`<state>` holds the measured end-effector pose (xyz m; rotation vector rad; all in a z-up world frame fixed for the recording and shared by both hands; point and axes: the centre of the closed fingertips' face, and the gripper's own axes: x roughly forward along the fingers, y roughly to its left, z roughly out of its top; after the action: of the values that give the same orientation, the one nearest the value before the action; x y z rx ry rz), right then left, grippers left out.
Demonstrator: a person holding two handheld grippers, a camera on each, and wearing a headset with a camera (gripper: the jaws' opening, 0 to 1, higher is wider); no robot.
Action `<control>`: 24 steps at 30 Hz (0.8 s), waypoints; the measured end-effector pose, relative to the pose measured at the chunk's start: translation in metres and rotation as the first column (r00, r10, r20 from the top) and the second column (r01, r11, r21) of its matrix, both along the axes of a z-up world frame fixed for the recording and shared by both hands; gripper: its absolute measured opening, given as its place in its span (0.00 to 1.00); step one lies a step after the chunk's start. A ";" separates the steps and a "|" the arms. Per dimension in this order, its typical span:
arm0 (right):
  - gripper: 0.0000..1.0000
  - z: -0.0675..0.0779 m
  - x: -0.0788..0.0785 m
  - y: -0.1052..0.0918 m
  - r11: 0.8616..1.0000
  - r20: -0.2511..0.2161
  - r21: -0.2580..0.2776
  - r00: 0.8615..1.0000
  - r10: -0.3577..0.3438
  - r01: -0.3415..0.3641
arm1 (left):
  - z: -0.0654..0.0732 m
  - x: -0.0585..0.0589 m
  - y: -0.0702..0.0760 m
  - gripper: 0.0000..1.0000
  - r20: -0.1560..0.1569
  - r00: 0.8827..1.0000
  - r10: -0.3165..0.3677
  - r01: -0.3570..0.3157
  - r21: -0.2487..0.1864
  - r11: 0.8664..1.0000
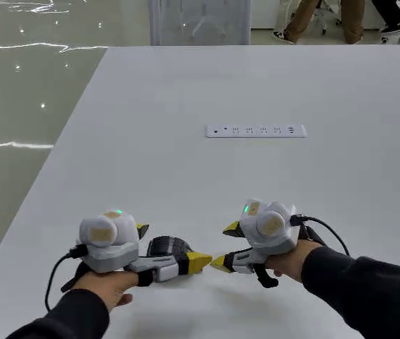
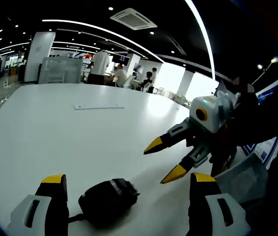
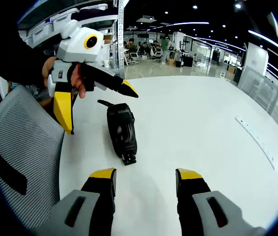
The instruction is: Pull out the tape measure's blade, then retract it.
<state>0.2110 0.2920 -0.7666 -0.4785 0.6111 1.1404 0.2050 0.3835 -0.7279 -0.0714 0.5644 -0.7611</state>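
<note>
Head view: white bench [image 1: 256, 85] seen from above. My two hands are at the bottom edge, each holding a white gripper w/ yellow tips. Black tape measure [image 1: 168, 247] lies on the bench at lower centre, btw the jaws of my L gripper [image 1: 170, 245]. Those jaws are spread wide to either side of the case, not pinching it. My R gripper [image 1: 226, 246] is just right of it, jaws also spread, tips pointing left at the L gripper's front tip, close but apart. White power strip [image 1: 256, 131] lies mid-frame, well apart from everything else.

L gripper view: my L gripper [image 2: 129, 178] rises from the bottom, jaws wide. Tape measure [image 2: 108, 199] sits low btw them, nearer the left-hand jaw; can't tell if it touches. R gripper [image 2: 163, 161] comes in at right centre, spread. Power strip [image 2: 98, 106] is upper left.

R gripper view: my R gripper [image 3: 146, 173] is at the bottom, spread, holding nothing. Tape measure [image 3: 121, 130] lies just above it at centre left, under the L gripper [image 3: 97, 107].
</note>
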 end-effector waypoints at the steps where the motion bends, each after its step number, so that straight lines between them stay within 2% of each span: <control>1: 0.50 0.007 0.000 -0.008 1.000 0.025 0.013 0.999 -0.020 0.020 | 0.001 -0.003 0.005 1.00 -0.002 1.000 -0.001 0.001 0.006 1.000; 3: 0.53 0.016 -0.004 -0.023 0.999 0.042 0.030 0.998 -0.046 0.045 | 0.003 -0.006 0.015 1.00 -0.006 1.000 0.011 -0.011 0.004 1.000; 5: 0.56 0.023 -0.009 -0.038 0.996 0.066 0.045 0.995 -0.076 0.073 | 0.006 -0.006 0.027 1.00 0.028 0.999 0.031 -0.031 0.014 0.999; 8: 0.60 0.033 -0.013 -0.060 0.990 0.082 0.065 0.988 -0.128 0.122 | 0.002 -0.009 0.044 1.00 0.045 0.998 0.050 -0.053 0.047 0.998; 13: 0.69 0.047 -0.022 -0.090 0.978 0.109 0.096 0.975 -0.195 0.185 | -0.003 -0.019 0.062 1.00 0.029 0.997 0.068 -0.069 0.059 0.996; 15: 0.71 0.052 -0.025 -0.102 0.974 0.124 0.098 0.968 -0.218 0.207 | 0.007 -0.025 0.065 1.00 0.024 0.998 0.064 -0.066 0.057 0.996; 16: 0.72 0.055 -0.026 -0.107 0.971 0.132 0.102 0.964 -0.229 0.217 | 0.015 -0.028 0.064 1.00 0.032 0.998 0.061 -0.062 0.055 0.997; 18: 0.73 0.060 -0.030 -0.116 0.964 0.131 0.120 0.959 -0.253 0.238 | 0.035 -0.026 0.066 1.00 0.102 0.993 0.055 -0.062 0.061 0.996; 21: 0.75 0.066 -0.035 -0.129 0.958 0.139 0.125 0.952 -0.273 0.257 | 0.046 -0.026 0.070 1.00 0.123 0.992 0.041 -0.051 0.079 0.996; 24: 0.77 0.069 -0.038 -0.142 0.948 0.139 0.140 0.943 -0.304 0.285 | 0.048 -0.026 0.075 1.00 0.132 0.991 0.036 -0.047 0.082 0.996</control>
<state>0.1726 0.1505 -0.6978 -0.3580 0.4556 0.8381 0.1790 0.4585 -0.6801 0.0449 0.4694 -0.6951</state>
